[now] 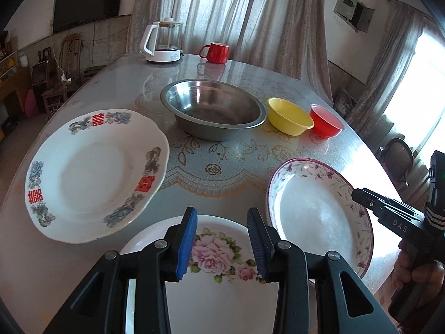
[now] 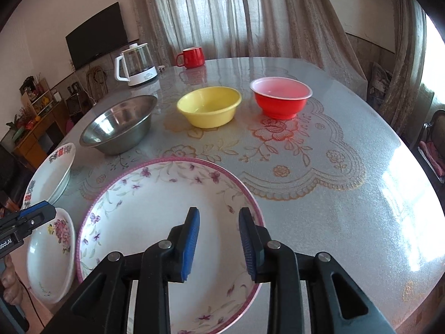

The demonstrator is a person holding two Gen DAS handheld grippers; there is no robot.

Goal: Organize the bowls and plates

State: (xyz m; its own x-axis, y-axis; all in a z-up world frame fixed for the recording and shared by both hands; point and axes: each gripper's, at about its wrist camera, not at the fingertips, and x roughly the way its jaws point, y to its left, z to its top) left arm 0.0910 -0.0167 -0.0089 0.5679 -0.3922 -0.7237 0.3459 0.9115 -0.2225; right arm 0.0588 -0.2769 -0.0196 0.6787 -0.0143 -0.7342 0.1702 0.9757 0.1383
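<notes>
**Two open grippers poised over plates, with bowls lined up behind**

A round tabletop (image 2: 347,194) with a lace-patterned cover fills both views.

In the left wrist view, the left gripper (image 1: 222,239) sits at the bottom centre. Its blue-padded jaws are spread apart and hold nothing. It hovers over a rose plate (image 1: 219,292). At the left of the frame lies a larger dragon plate (image 1: 91,172) with red characters on its rim. At the right lies a purple-rimmed plate (image 1: 314,211) with small flowers.

In the right wrist view, the right gripper (image 2: 219,242) is at the bottom centre, jaws also spread and empty, above that same purple-rimmed plate. I cannot tell whether either gripper touches its plate.

The three plates lie near each other along the near edge, each flat on the tabletop. None is stacked yet. Each gripper appears lined up with its own plate, probably so one can be lifted onto another.

Further back, across the middle of both frames, three bowls stand upright in a row: a steel bowl (image 1: 212,108), a yellow bowl (image 1: 289,117) and a red bowl (image 1: 326,121). Running large to small, they look suited to nesting.

At the top, a kettle (image 1: 161,41) and a red mug (image 1: 215,53) stand well apart from the dishes.
</notes>
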